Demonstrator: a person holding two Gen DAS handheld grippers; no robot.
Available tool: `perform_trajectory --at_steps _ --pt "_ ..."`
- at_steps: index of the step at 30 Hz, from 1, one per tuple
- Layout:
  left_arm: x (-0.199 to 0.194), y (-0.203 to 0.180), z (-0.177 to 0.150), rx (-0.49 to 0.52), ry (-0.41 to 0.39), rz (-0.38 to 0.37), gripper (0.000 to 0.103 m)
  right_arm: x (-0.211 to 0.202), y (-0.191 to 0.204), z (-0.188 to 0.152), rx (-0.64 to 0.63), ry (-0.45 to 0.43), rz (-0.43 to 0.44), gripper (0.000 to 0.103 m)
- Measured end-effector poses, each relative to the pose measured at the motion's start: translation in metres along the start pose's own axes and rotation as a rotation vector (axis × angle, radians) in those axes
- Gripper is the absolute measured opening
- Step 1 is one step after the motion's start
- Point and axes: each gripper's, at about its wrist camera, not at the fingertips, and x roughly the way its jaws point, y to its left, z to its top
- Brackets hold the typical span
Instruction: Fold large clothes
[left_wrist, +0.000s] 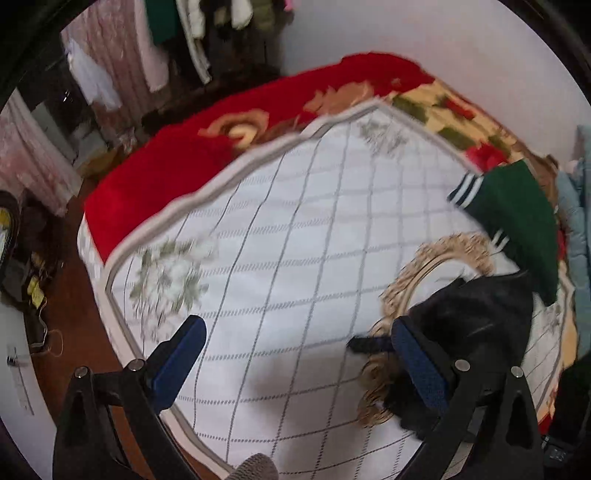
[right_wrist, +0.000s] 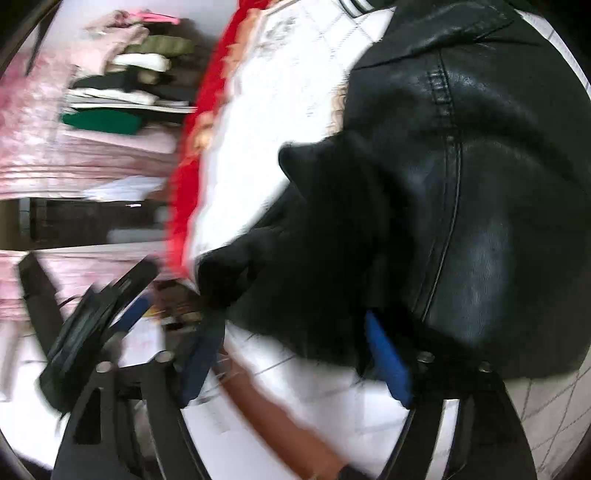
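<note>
A black leather jacket (right_wrist: 461, 192) lies bunched on the white checked bed cover (left_wrist: 288, 236). It also shows in the left wrist view (left_wrist: 476, 325), at the lower right. My left gripper (left_wrist: 295, 362) is open and empty above the cover, its right finger (left_wrist: 421, 365) just beside the jacket's edge. My right gripper (right_wrist: 295, 350) is open, with blue pads wide apart. The jacket's dark lining hangs over its right finger (right_wrist: 388, 358). The view is blurred, so I cannot tell whether the fabric lies between the jaws.
A folded green garment with white stripes (left_wrist: 517, 218) lies on the cover behind the jacket. A red floral blanket (left_wrist: 155, 177) lies under the cover. A light blue garment (left_wrist: 576, 229) is at the right. Hanging clothes (left_wrist: 207, 33) and pink curtains (left_wrist: 122, 55) stand beyond the bed.
</note>
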Motion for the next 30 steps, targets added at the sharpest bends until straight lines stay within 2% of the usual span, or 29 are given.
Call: perform_trajectory --at_steps 2,4,6,7,10,12,14,16,18,20,23,25,27,28,30 --pt "-0.01 -0.015 0.01 0.009 -0.032 -0.027 0.102 -0.029 0.0 0.0 0.024 -0.041 -0.017 0.08" --pt "-0.014 -0.034 0.016 0.033 -0.051 -0.061 0.103 -0.065 -0.011 0.006 0.045 -0.14 -0.089 0.079" --pt "-0.007 -0.06 0.018 0.065 -0.04 -0.081 0.103 -0.087 -0.02 0.02 0.045 -0.19 -0.169 0.061" --pt "0.005 -0.076 0.016 0.083 -0.021 -0.1 0.103 -0.092 -0.028 0.032 0.055 -0.199 -0.217 0.042" --pt "0.052 -0.108 0.002 0.139 0.054 -0.078 0.103 -0.08 -0.048 0.07 0.079 -0.165 -0.3 0.041" --pt "0.105 -0.124 -0.017 0.208 0.145 0.004 0.103 -0.061 -0.061 0.094 0.08 -0.132 -0.342 0.041" --pt "0.146 -0.125 -0.034 0.233 0.229 0.037 0.103 -0.04 -0.074 0.116 0.098 -0.083 -0.384 0.041" --pt "0.165 -0.116 -0.039 0.204 0.253 0.031 0.103 -0.02 -0.078 0.128 0.09 -0.042 -0.43 0.041" --pt "0.169 -0.109 -0.037 0.169 0.264 0.013 0.103 -0.002 -0.08 0.13 0.084 -0.026 -0.473 0.042" --pt "0.166 -0.109 -0.033 0.183 0.271 0.027 0.103 0.007 -0.079 0.133 0.059 -0.004 -0.501 0.045" --pt "0.142 -0.116 -0.022 0.228 0.25 0.039 0.103 -0.01 -0.068 0.134 0.05 0.034 -0.477 0.046" --pt "0.123 -0.124 -0.014 0.269 0.203 0.032 0.103 -0.035 -0.063 0.131 0.066 -0.011 -0.413 0.047" --pt "0.114 -0.133 -0.004 0.292 0.178 0.012 0.103 -0.065 -0.061 0.126 0.083 -0.11 -0.361 0.047" --pt "0.116 -0.14 0.001 0.296 0.174 0.007 0.103 -0.074 -0.062 0.128 0.092 -0.145 -0.337 0.047" --pt "0.125 -0.152 0.012 0.298 0.171 0.003 0.103 -0.07 -0.067 0.139 0.097 -0.157 -0.277 0.045"
